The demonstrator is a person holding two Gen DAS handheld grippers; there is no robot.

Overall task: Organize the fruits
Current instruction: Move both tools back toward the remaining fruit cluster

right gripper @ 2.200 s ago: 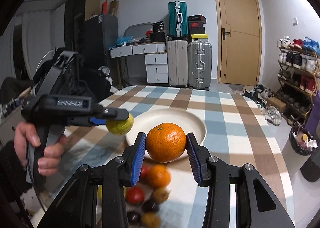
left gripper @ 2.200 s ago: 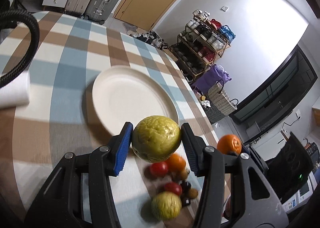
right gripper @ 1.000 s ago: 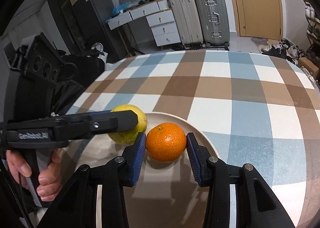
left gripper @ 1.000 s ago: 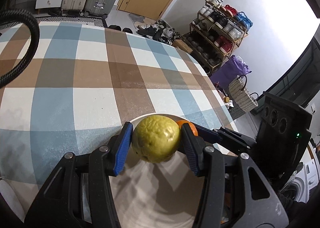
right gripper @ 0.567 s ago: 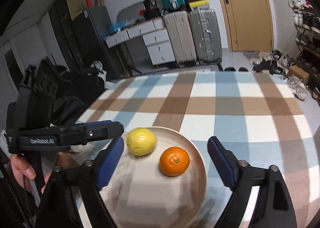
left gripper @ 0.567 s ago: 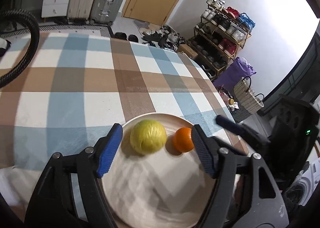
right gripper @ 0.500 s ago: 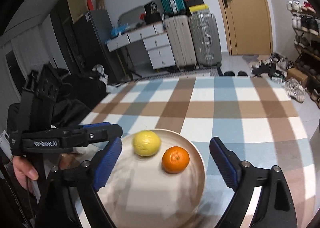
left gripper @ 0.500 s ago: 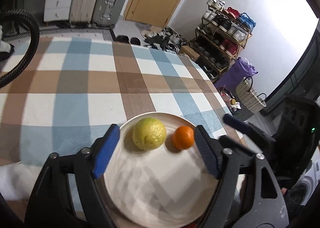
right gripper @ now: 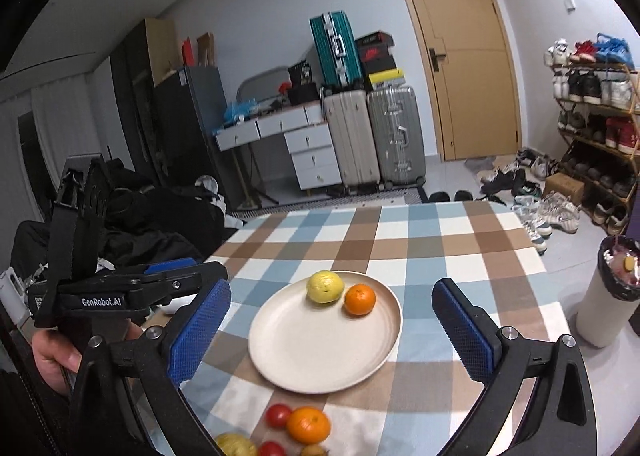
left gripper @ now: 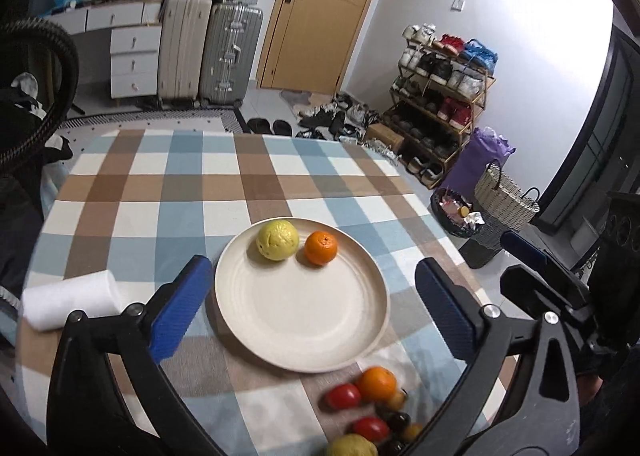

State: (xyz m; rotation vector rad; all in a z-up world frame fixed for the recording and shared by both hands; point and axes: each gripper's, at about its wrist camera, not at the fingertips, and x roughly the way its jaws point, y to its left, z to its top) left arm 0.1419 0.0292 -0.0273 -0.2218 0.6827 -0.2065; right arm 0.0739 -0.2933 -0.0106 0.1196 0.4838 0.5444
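Hovering with both tongs, left point(left gripper: 312, 304) and right point(right gripper: 332, 332), gaping wide and empty over the round cream plate point(left gripper: 304, 320); next gripping the firm, smooth orange mandarin point(right gripper: 308, 425) gently across its middle

Only one readable text: "GenRobot.AI" in white letters on the black side of the left gripper point(right gripper: 188, 276), seen from the right wrist view. A red logo mark shows on a dark shoebox point(right gripper: 374, 52) stacked above the suitcases, too small to read. No other labels, numbers or signs legible.
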